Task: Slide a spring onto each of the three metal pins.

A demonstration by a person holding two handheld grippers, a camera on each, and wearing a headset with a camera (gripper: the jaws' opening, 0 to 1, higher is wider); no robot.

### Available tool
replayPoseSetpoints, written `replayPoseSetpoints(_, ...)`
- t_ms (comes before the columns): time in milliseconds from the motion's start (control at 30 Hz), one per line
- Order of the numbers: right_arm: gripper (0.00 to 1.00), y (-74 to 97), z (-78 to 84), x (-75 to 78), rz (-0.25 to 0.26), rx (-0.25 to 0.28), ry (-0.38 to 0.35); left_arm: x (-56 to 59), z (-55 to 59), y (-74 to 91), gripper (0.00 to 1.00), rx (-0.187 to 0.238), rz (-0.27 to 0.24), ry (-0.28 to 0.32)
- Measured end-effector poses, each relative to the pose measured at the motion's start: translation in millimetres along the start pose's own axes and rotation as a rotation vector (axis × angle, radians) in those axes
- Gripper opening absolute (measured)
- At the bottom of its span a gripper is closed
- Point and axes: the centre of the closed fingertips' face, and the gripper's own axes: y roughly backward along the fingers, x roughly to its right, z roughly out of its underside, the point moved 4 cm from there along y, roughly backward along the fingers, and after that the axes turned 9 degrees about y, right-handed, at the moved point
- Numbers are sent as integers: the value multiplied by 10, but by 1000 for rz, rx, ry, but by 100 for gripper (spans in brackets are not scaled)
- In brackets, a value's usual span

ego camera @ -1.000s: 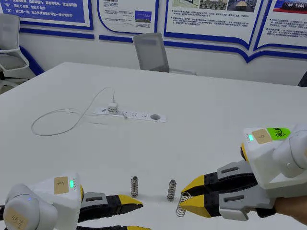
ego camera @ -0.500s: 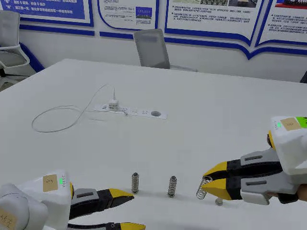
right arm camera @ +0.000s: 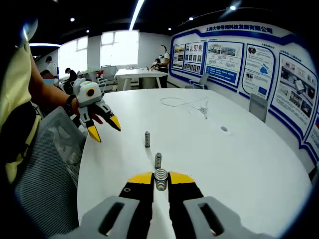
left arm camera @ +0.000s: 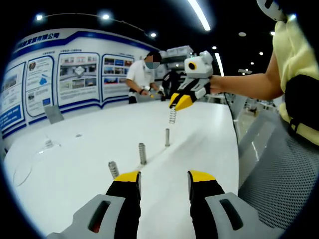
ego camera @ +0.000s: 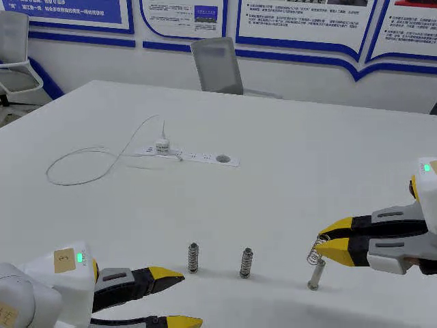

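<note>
Yellow-tipped right gripper [ego camera: 328, 244] pinching last spring [ego camera: 315, 250], fingers pressed on coil. Bare pin [ego camera: 317, 272] upright on worktop [ego camera: 287, 171], just below spring at 6 o'clock; long axes nearly in line, spring slightly tilted. Straight drop looks like next call. Left gripper [ego camera: 191, 298] fingers spread, idle, well apart at 9 o'clock. Other two pins [ego camera: 193, 257] already wear springs.

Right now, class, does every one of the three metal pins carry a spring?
No: the third pin stands bare, and the right gripper holds the last spring near its top.
</note>
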Motion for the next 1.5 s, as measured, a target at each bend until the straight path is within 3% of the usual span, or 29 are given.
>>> replayPoseSetpoints(467,12,-11,199,196,72,-36,-40,-20,29,2,38,-5,-4,9)
replayPoseSetpoints(1500,12,-169,423,212,70,-51,-87,-36,66,-6,37,-24,-8,14)
